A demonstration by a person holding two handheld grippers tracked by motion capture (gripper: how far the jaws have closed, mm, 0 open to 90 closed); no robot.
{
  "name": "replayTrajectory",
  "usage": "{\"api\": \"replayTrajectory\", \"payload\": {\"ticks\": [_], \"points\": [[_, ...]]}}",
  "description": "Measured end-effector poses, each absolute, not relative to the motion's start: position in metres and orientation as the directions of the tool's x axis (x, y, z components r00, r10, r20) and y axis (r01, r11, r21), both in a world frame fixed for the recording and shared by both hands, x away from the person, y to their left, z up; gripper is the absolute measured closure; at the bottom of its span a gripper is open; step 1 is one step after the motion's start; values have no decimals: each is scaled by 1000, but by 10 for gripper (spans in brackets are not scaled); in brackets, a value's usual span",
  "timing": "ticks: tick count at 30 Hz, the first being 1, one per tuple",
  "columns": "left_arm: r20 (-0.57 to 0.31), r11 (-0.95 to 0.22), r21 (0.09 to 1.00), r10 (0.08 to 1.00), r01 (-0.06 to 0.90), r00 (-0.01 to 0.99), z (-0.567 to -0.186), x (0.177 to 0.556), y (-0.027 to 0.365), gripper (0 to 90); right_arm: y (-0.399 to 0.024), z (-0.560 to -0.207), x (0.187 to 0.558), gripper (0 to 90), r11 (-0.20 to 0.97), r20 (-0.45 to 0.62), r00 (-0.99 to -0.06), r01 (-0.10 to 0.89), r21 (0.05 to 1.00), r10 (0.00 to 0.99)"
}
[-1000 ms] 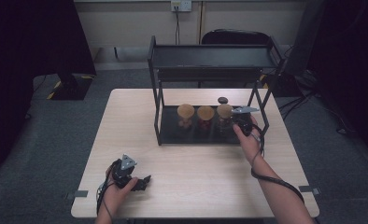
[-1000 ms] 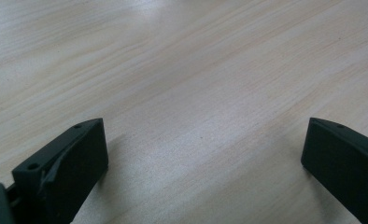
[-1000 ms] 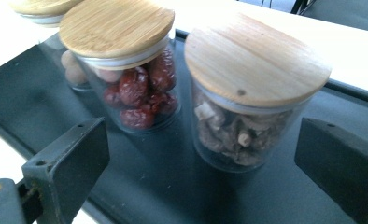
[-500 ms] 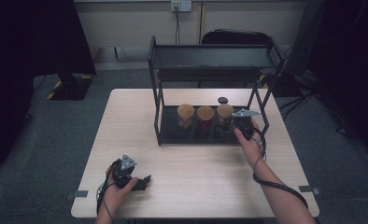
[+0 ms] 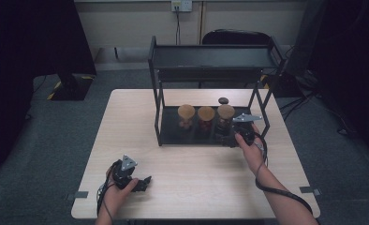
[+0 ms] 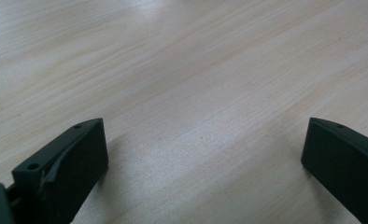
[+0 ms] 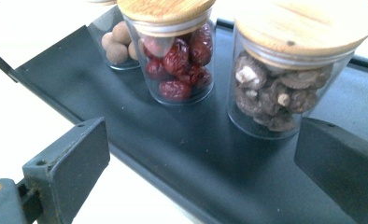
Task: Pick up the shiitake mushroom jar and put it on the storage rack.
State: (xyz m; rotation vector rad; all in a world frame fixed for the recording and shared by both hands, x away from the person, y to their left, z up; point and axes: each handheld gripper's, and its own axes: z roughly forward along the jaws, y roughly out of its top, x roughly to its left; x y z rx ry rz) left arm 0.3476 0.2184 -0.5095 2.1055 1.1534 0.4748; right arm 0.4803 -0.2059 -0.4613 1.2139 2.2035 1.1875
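Note:
Three glass jars with wooden lids stand in a row on the lower shelf of a black rack (image 5: 173, 136). The left jar (image 5: 186, 115) holds round brown nuts (image 7: 116, 44), the middle jar (image 5: 206, 117) red dates (image 7: 177, 60), the right jar (image 5: 225, 116) dried mushrooms (image 7: 278, 100). My right gripper (image 5: 233, 138) (image 7: 201, 163) is open at the shelf's front edge, just short of the mushroom jar, with nothing between its jaws. My left gripper (image 5: 145, 182) (image 6: 205, 158) rests open on the bare tabletop at the front left.
The rack's upper shelf (image 5: 213, 58) overhangs the jars, with posts at each corner. A small dark object (image 5: 223, 100) lies on the table behind the rack. A chair (image 5: 234, 37) stands beyond the table. The wooden tabletop (image 5: 196, 178) stretches in front of the rack.
My right gripper has edged slightly forward toward the rack's right jar. The left gripper has stayed where it was.

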Motion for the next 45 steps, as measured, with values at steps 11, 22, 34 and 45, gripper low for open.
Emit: {"api": "replayTrajectory", "payload": {"ticks": [11,22,34,45], "points": [[-6,-376,712,841,593,541,-510,348,218,0,-211,-464,468,27,283,95,-585,520,806,805],[-6,-375,712,841,593,540,-510,348,218,0,-217,-470,455,27,280,112,-593,528,802,797],[-6,-376,712,841,593,540,-510,348,218,0,-228,-474,442,26,254,141,-594,531,808,792],[-6,-376,712,841,593,540,-510,348,218,1,-234,-481,427,26,263,141,-604,530,806,784]]}}
